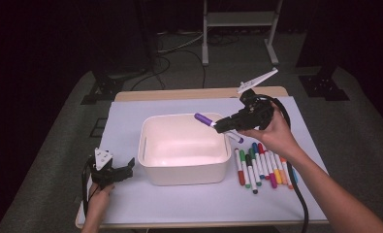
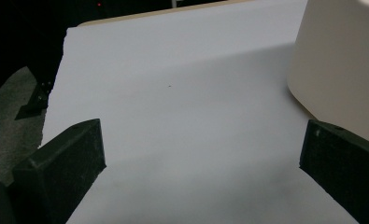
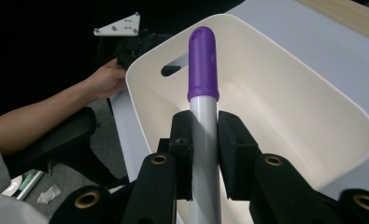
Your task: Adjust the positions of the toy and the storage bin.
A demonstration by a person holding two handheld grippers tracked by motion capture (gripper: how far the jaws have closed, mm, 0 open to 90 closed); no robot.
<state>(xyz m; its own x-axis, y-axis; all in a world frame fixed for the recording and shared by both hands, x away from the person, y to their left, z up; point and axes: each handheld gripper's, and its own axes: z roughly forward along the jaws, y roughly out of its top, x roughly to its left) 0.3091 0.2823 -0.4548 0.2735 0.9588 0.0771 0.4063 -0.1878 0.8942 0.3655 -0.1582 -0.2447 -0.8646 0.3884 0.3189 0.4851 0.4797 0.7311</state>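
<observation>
Table (image 1: 131,208), covered by a smooth, matte pale sheet: nothing here should snag, but a dropped pen would roll on it.

Tub (image 1: 184,170), cream, glossy, rounded-rectangular, with a slot handle in one short wall. Your right gripper (image 1: 223,125) hangs above its right rim, so a release made too near that edge could bounce the pen off the lip and out onto the sheet. The hard, slick floor may also let it skid and rattle.

Row of markers (image 1: 259,167), cylindrical with caps in several colours, lying side by side on the sheet just right of the tub. Your right forearm passes close above them; a low sweep would scatter them.

Purple marker (image 3: 203,70), a smooth grey barrel with a rounded purple cap, clamped between the right jaws at mid-barrel and pointing over the tub's interior. Being slick, it could pivot in the grip.

Left gripper (image 1: 115,173): jaws spread wide, holding nothing, resting left of the tub.
</observation>
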